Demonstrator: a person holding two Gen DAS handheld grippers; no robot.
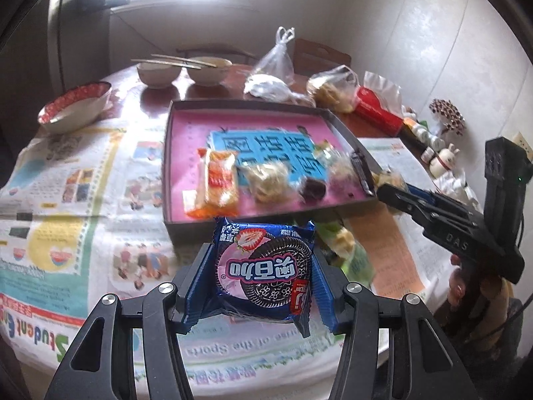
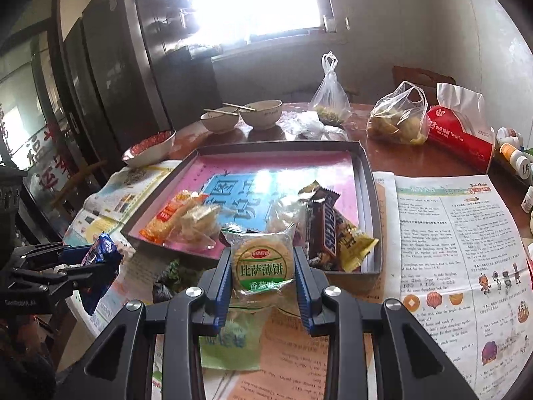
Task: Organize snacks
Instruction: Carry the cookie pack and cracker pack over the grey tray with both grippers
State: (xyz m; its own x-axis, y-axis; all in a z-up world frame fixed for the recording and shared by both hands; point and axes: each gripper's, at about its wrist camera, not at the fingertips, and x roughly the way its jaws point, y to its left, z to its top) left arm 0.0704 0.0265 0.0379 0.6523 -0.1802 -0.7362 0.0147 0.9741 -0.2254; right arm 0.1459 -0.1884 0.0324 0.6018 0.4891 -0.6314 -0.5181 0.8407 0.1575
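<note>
My left gripper (image 1: 263, 266) is shut on a blue Oreo pack (image 1: 265, 268), held above the newspaper just before the near wall of the box (image 1: 253, 225). My right gripper (image 2: 263, 283) is shut on a clear-wrapped green-label cracker pack (image 2: 261, 265), held at the near edge of the box (image 2: 374, 206). The box has a pink and blue bottom and holds an orange wafer pack (image 1: 218, 178), clear-wrapped cookies (image 1: 268, 180), and a Snickers bar (image 2: 321, 225). The left gripper with the Oreo pack (image 2: 100, 263) also shows in the right wrist view. The right gripper (image 1: 389, 188) shows at the box's right corner.
Newspapers (image 1: 66, 200) cover the round table. Two bowls with chopsticks (image 1: 183, 70), a red-patterned bowl (image 1: 75, 106), plastic bags (image 2: 396, 120), a red tissue box (image 2: 461, 140) and small bottles (image 2: 513, 156) stand behind and to the right of the box. More snack packs (image 2: 230, 340) lie under my right gripper.
</note>
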